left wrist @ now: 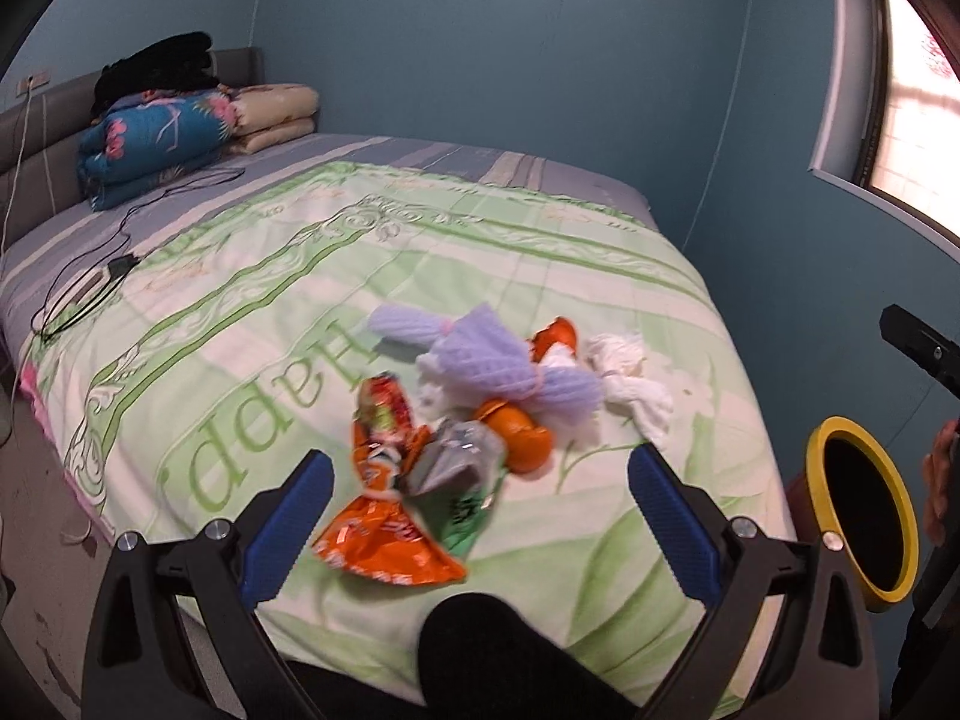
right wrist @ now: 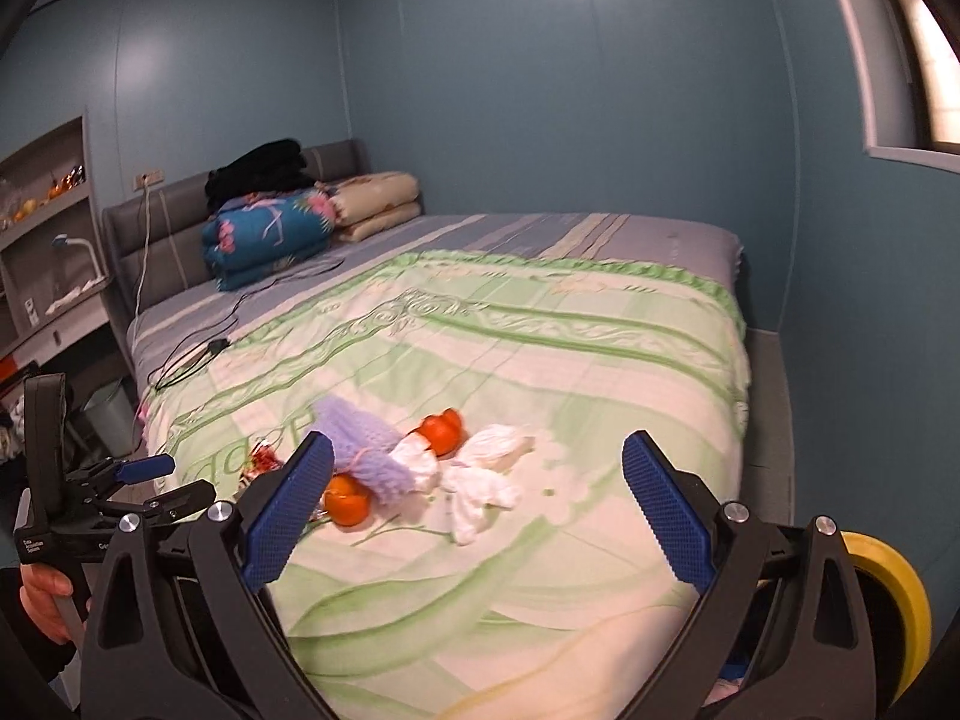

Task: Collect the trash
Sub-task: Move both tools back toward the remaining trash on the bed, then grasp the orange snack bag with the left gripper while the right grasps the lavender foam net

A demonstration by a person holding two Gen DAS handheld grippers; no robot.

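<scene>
A heap of trash lies on the green bedspread (left wrist: 252,324): an orange snack wrapper (left wrist: 384,540), a green and grey wrapper (left wrist: 462,480), mandarin peel (left wrist: 519,435), purple foam fruit nets (left wrist: 498,360) and crumpled white tissues (left wrist: 624,372). My left gripper (left wrist: 480,459) hovers open just short of the wrappers, holding nothing. In the right wrist view the foam net (right wrist: 366,450), a mandarin (right wrist: 347,507), peel (right wrist: 441,429) and tissues (right wrist: 486,480) lie ahead of my right gripper (right wrist: 480,444), which is open and empty. A yellow-rimmed bin (left wrist: 864,516) stands beside the bed's right corner.
Folded quilts (left wrist: 162,138) with black clothes on top sit by the headboard. A black cable and charger (left wrist: 117,267) trail over the bed's left side. A person's dark knee (left wrist: 480,648) is below the left gripper. A small grey bin (right wrist: 111,420) stands on the floor at left.
</scene>
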